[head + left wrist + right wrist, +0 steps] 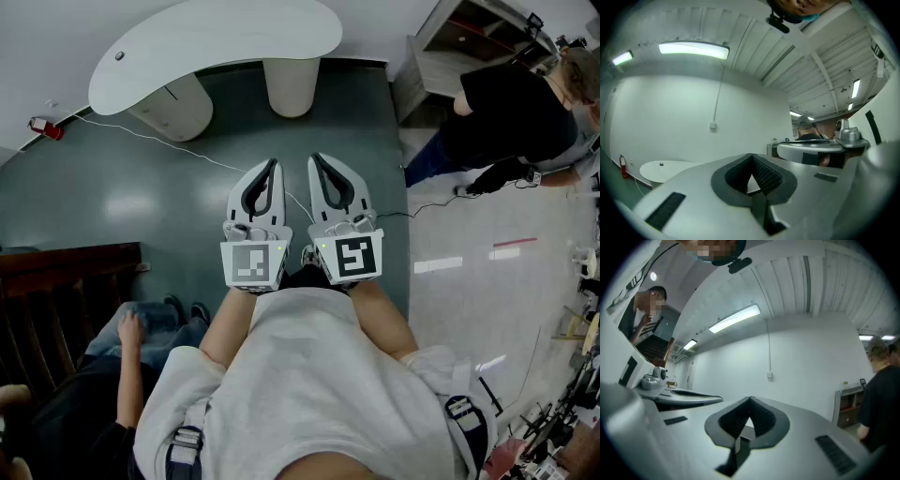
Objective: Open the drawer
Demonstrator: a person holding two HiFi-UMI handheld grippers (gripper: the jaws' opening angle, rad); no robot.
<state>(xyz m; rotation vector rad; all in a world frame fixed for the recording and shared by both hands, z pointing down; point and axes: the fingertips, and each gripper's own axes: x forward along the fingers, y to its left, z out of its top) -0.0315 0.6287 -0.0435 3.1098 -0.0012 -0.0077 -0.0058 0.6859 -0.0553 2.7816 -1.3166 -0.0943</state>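
The left gripper (272, 165) and the right gripper (315, 159), both white plastic with dark-lined jaws, are held level and side by side over the dark green floor (103, 206), on the near side of the white kidney-shaped bench (216, 42). Each pair of jaws is closed, tips meeting, with nothing between them. To the right of the bench, a pale cabinet with brown compartments (424, 73) stands by the wall, well apart from both grippers. Whether it holds the drawer cannot be told. A person in a black shirt (511, 112) bends just beside the cabinet. Left of the bench, a red fire extinguisher (45, 127) sits by the wall.
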